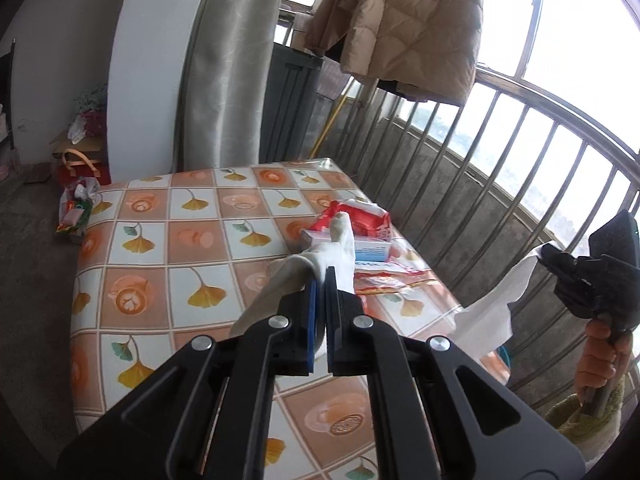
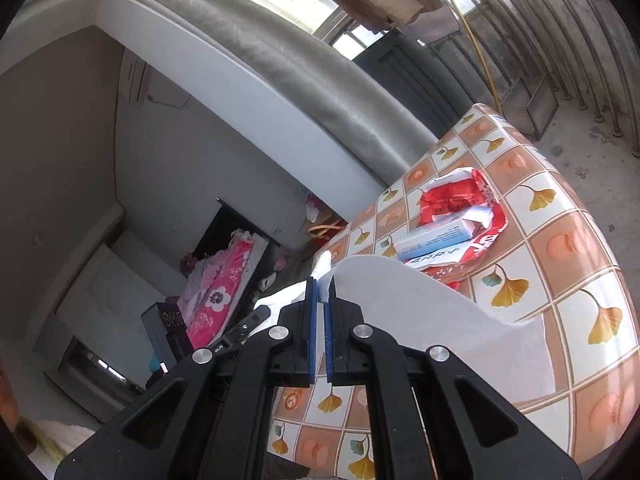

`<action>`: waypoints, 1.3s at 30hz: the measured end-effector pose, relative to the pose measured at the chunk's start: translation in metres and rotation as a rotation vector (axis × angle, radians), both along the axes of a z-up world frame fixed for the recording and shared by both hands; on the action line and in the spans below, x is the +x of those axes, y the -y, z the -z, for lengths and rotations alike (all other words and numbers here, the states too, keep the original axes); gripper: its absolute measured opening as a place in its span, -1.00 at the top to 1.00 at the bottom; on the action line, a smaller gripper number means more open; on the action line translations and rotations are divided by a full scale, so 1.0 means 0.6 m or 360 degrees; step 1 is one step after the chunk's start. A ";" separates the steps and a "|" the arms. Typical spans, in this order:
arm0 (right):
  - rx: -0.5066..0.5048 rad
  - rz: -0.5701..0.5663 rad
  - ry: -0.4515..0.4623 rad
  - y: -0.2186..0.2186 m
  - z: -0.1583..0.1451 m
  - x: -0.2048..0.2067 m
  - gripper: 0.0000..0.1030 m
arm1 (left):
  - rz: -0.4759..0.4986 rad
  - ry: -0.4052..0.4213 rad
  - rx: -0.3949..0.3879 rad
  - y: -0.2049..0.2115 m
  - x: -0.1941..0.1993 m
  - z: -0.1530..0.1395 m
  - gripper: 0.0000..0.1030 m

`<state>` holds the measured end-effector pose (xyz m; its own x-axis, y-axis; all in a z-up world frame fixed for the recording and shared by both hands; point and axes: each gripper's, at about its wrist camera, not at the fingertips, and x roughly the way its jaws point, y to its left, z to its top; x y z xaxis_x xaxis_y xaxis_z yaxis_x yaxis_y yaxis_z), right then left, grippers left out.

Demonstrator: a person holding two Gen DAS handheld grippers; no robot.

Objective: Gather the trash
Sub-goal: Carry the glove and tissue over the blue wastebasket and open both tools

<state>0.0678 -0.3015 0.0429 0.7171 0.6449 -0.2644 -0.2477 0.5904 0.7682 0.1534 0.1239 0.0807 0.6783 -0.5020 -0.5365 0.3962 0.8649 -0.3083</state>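
My left gripper is shut on a twisted cream-white tissue wad, held above the table with its leaf-patterned oilcloth. Behind the wad, a red wrapper and a white-and-blue box lie on the table near its right edge. At the right of the left wrist view, a hand holds my right gripper, with a white tissue sheet hanging from it. In the right wrist view, my right gripper is shut on that tissue sheet. Beyond it lie the red wrapper and the box.
A metal railing runs close along the table's right side. A beige jacket hangs over it, and a grey curtain hangs behind the table. Bags and litter sit on the floor at the left.
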 end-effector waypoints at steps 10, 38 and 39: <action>0.0068 0.0336 0.0058 0.131 -0.002 -0.080 0.93 | 0.0423 0.0056 -0.0032 0.161 0.007 -0.050 0.96; 0.0011 0.1392 -0.0410 0.602 0.184 -0.235 0.93 | 0.1472 -0.0318 0.0432 0.947 -0.067 0.163 0.96; 0.0028 0.1398 -0.0438 0.612 0.202 -0.236 0.93 | 0.1487 -0.0361 0.0455 0.968 -0.071 0.184 0.96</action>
